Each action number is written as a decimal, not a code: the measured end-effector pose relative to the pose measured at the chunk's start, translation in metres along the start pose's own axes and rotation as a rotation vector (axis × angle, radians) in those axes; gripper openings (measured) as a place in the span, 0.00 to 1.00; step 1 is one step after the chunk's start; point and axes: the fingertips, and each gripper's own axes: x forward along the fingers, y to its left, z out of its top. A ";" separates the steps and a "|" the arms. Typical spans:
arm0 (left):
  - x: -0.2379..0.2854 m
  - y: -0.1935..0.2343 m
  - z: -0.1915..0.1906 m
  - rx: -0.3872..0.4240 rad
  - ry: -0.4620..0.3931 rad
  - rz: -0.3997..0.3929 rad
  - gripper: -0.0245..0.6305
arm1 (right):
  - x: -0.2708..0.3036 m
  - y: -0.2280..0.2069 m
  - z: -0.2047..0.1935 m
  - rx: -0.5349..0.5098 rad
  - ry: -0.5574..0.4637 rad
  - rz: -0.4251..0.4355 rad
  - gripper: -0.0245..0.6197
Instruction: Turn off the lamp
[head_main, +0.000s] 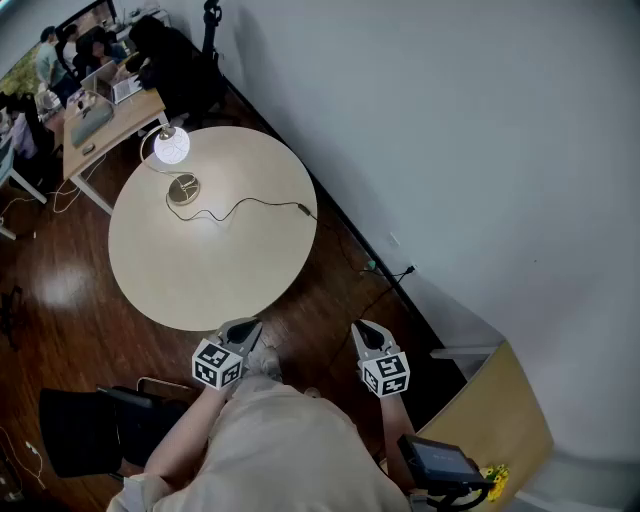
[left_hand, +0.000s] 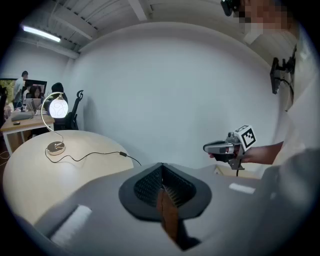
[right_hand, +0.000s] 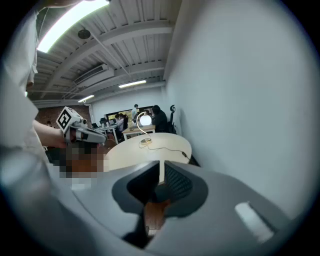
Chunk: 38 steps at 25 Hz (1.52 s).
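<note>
The lamp's round globe (head_main: 172, 146) glows on a thin curved stem above its disc base (head_main: 183, 188), at the far side of the round beige table (head_main: 200, 280). Its black cable (head_main: 245, 203) runs across the top to a small inline piece (head_main: 302, 209) near the right edge. In the left gripper view the lit lamp (left_hand: 58, 108) stands far left. In the right gripper view the lamp (right_hand: 145, 119) is small and distant. My left gripper (head_main: 247, 326) hovers at the table's near edge, jaws shut and empty. My right gripper (head_main: 365, 330) hangs over the floor right of the table, also shut and empty.
A white wall (head_main: 480, 150) runs along the right. The cable goes on over the dark wood floor to a wall socket (head_main: 385, 268). A wooden cabinet (head_main: 500, 420) stands at the lower right and a black chair (head_main: 90, 425) at the lower left. People sit at desks (head_main: 100, 110) behind the table.
</note>
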 end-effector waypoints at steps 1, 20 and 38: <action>0.000 0.008 -0.002 -0.008 0.008 -0.006 0.01 | 0.009 0.005 0.003 0.001 -0.001 0.001 0.07; 0.028 0.071 0.010 -0.134 0.004 -0.152 0.00 | 0.109 0.023 0.035 -0.012 0.022 -0.033 0.07; 0.135 0.147 0.058 -0.267 0.051 0.080 0.00 | 0.275 -0.093 0.046 -0.073 0.196 0.240 0.07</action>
